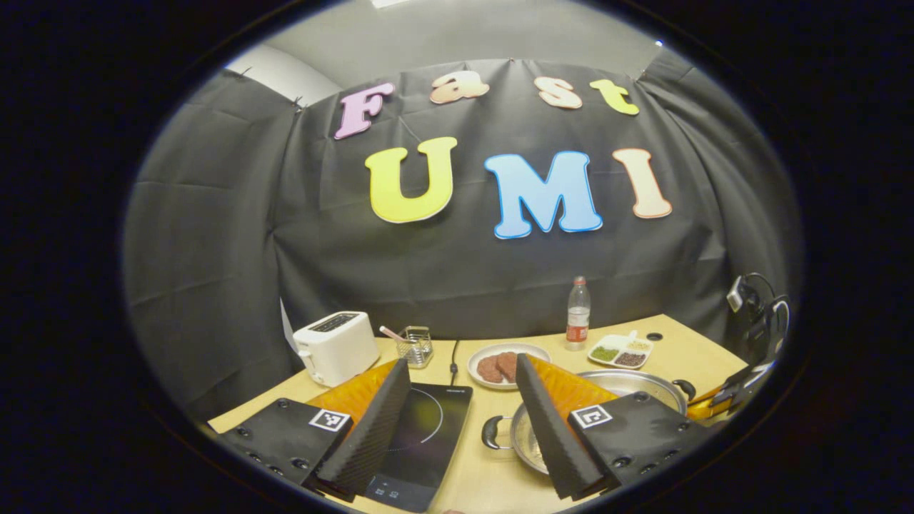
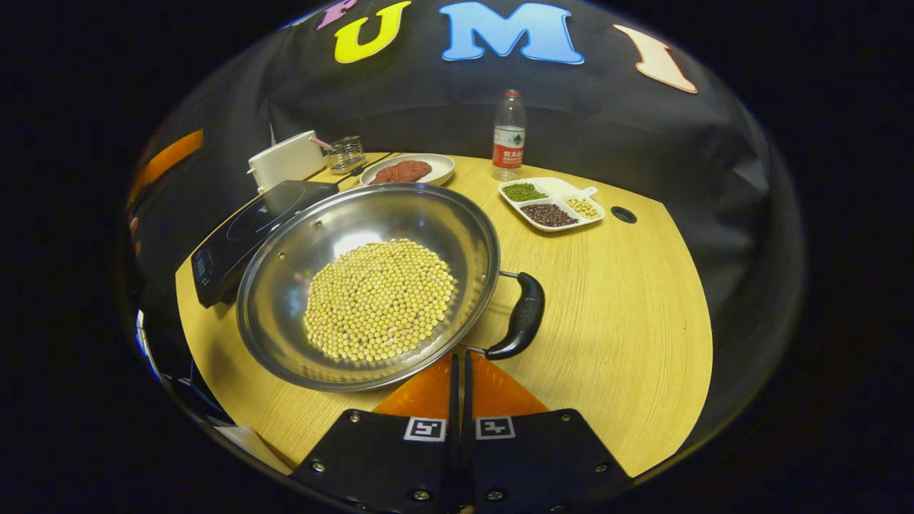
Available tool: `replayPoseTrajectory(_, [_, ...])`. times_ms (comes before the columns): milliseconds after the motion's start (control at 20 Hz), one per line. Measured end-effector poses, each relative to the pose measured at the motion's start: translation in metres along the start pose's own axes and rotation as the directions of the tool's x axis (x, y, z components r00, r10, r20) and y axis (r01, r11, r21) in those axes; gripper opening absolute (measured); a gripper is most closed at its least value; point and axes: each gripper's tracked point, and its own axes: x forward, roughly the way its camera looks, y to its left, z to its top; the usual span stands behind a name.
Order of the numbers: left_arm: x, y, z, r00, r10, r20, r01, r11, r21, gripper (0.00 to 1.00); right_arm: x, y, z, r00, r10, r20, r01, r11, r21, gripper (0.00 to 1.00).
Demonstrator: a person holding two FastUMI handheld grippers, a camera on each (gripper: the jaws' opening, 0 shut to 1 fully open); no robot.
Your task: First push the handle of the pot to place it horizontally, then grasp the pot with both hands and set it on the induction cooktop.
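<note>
Stainless steel pot point(image 2: 368, 285), wide and shallow, sits on the wooden table point(image 2: 628, 314) with a layer of pale yellow beans point(image 2: 380, 298) across its bottom. My landmark is this pot. Just to its left lies the flat black induction cooktop point(image 2: 246, 235), nothing on its glass. Behind the pot are a plate of reddish meat patties point(image 2: 405, 170), a plastic water bottle point(image 2: 508, 135) and a white divided dish of green, dark and pale beans point(image 2: 550, 203); a white toaster point(image 1: 335, 348) stands behind the cooktop.

My right tool point(image 2: 460, 371) is clenched, its two fingers pressed flat together with nothing between them, the tips at the pot's near rim, just beside the lower end of the black side handle point(image 2: 523, 316). I cannot tell whether the tips touch it. That handle points off to the pot's right and slightly toward me.

My left tool point(image 1: 463, 421) is released, its fingers spread wide and holding nothing. In the left gripper view it hovers over the gap between cooktop and pot, with the pot's other black handle point(image 1: 493, 432) seen between the fingers.

By my judgement the task is at its very start: the handle push is only about to happen or under way, the pot is not gripped by either tool, and the lift onto the cooktop is all still to do.
</note>
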Motion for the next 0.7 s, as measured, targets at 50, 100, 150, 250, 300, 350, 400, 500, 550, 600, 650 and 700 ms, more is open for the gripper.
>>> replayPoseTrajectory(50, [0.002,-0.003,-0.005,1.0,-0.008,-0.01,0.008,1.0,-0.001,0.97,-0.001,-0.005,0.003,1.0,-0.021,0.014,0.021,1.0,0.013,0.01])
replayPoseTrajectory(100, [0.005,-0.005,-0.011,1.0,-0.013,-0.018,0.013,1.0,0.0,0.94,-0.003,-0.009,0.009,0.998,-0.041,0.043,0.04,0.999,0.03,0.01])
replayPoseTrajectory(150, [0.009,-0.007,-0.016,0.999,-0.019,-0.026,0.019,1.0,0.002,0.96,-0.008,-0.017,0.017,0.994,-0.073,0.076,0.069,0.996,0.049,0.01])
replayPoseTrajectory(250, [0.016,-0.009,-0.026,0.998,-0.033,-0.044,0.033,0.999,0.007,0.95,-0.021,-0.024,0.034,0.983,-0.108,0.146,0.093,0.99,0.109,0.06])
replayPoseTrajectory(300, [0.019,-0.011,-0.03,0.998,-0.043,-0.049,0.043,0.999,0.008,0.91,-0.025,-0.026,0.043,0.976,-0.119,0.184,0.094,0.986,0.141,0.12])
replayPoseTrajectory(350, [0.023,-0.014,-0.035,0.997,-0.056,-0.062,0.056,0.998,0.01,0.91,-0.03,-0.028,0.052,0.967,-0.132,0.217,0.096,0.981,0.17,0.39])
replayPoseTrajectory(400, [0.027,-0.016,-0.042,0.995,-0.067,-0.074,0.068,0.998,0.009,0.95,-0.036,-0.031,0.058,0.958,-0.15,0.244,0.104,0.976,0.194,0.67])
replayPoseTrajectory(500, [0.036,-0.021,-0.054,0.99,-0.091,-0.106,0.092,0.996,0.001,0.91,-0.038,-0.035,0.066,0.944,-0.181,0.275,0.12,0.967,0.223,1.0])
replayPoseTrajectory(550, [0.042,-0.023,-0.06,0.988,-0.098,-0.118,0.098,0.995,-0.003,0.91,-0.037,-0.035,0.067,0.941,-0.189,0.279,0.125,0.965,0.232,1.0])
replayPoseTrajectory(600, [0.046,-0.025,-0.067,0.985,-0.109,-0.137,0.109,0.994,-0.009,0.92,-0.035,-0.034,0.066,0.941,-0.194,0.277,0.129,0.963,0.235,1.0])
replayPoseTrajectory(650, [0.051,-0.026,-0.073,0.982,-0.115,-0.151,0.114,0.993,-0.014,0.94,-0.033,-0.034,0.066,0.94,-0.2,0.276,0.135,0.962,0.237,1.0])
replayPoseTrajectory(700, [0.057,-0.028,-0.081,0.978,-0.123,-0.17,0.122,0.992,-0.02,0.95,-0.03,-0.033,0.066,0.94,-0.203,0.273,0.139,0.962,0.236,1.0])
